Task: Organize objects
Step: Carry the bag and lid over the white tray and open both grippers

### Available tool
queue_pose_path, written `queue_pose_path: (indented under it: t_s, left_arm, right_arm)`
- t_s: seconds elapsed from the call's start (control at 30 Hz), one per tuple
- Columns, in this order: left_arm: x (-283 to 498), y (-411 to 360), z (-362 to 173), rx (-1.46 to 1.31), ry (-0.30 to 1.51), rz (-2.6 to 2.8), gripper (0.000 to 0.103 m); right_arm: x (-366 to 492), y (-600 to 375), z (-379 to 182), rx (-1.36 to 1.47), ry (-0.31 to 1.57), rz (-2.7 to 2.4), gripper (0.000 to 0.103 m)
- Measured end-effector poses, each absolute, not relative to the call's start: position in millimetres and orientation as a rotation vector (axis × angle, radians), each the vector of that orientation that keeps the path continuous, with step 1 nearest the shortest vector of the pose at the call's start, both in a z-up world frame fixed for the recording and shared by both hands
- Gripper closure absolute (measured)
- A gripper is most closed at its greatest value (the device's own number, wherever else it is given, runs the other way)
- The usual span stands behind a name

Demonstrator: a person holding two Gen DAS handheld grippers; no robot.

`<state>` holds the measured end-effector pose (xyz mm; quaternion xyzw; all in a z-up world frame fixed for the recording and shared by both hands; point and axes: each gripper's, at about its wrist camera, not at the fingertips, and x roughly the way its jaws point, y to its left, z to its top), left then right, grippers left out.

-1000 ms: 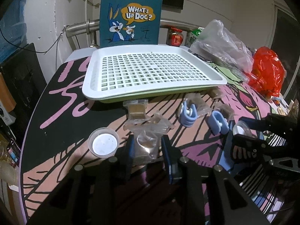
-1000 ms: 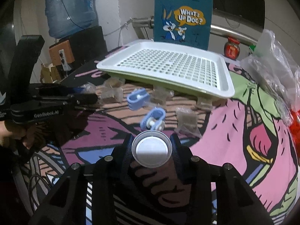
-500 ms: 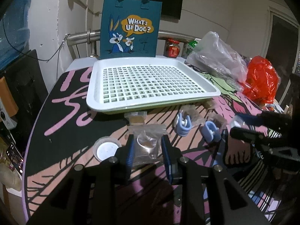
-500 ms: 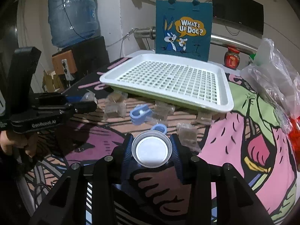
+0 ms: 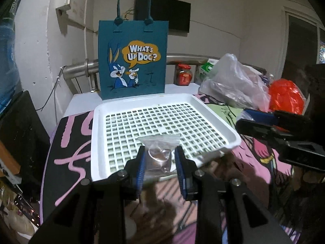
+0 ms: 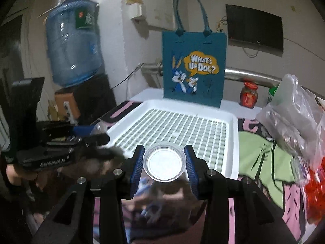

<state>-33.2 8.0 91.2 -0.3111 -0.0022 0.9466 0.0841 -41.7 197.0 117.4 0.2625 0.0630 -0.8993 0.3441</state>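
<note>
My left gripper (image 5: 160, 158) is shut on a small clear zip bag of brown stuff (image 5: 159, 154) and holds it up over the near edge of the white slotted tray (image 5: 97, 134). In the right wrist view my right gripper (image 6: 164, 160) is shut on a small round clear cup with a white lid (image 6: 164, 164), raised in front of the tray (image 6: 231, 142). Each gripper shows in the other's view: the right one (image 5: 241, 122) at the right, the left one (image 6: 97, 134) at the left with the bag's edge showing.
A teal cartoon tote bag (image 5: 133, 57) stands behind the tray. A red-lidded jar (image 5: 183, 74), clear plastic bags (image 5: 233, 83) and a red bag (image 5: 286, 96) crowd the right. A blue water jug (image 6: 71, 48) stands left. The patterned tabletop (image 5: 69, 142) lies below, blurred.
Both grippers have risen off the table and moved toward the tray, each carrying its object. The loose items on the table have dropped out of sight beneath them.
</note>
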Motion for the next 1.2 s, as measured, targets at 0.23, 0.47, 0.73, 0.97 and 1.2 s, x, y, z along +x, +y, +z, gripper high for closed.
queue_pose_path:
  t_s: [0.23, 0.47, 0.73, 0.97, 1.2]
  left_arm:
    - [-78.4, -0.1, 63.5, -1.053, -0.055, 2.836, 0.076]
    - [-103.8, -6.8, 40.3, -1.161, -0.094, 2.836, 0.076]
    - [-115.5, -0.8, 22.4, -1.240, -0.076, 2.817, 0.073]
    - [-116.1, -0.5, 23.9, -1.236, -0.107, 2.798, 0.036]
    - [-93.7, -1.3, 51.4, -1.096, -0.116, 2.828, 0.028]
  right_arm:
    - [-108.1, 190.1, 93.3, 0.832, 0.111, -2.378, 0.064]
    - [-144.9, 185.1, 62.6, 0.970, 0.120, -2.400, 0.064]
    - [-161.9, 175.5, 33.6, 1.091, 0.183, -2.407, 0.064]
    - [-160.8, 177.0, 34.1, 1.099, 0.155, -2.414, 0.037]
    - [-137.5, 192.3, 67.3, 0.961, 0.080, -2.455, 0.027]
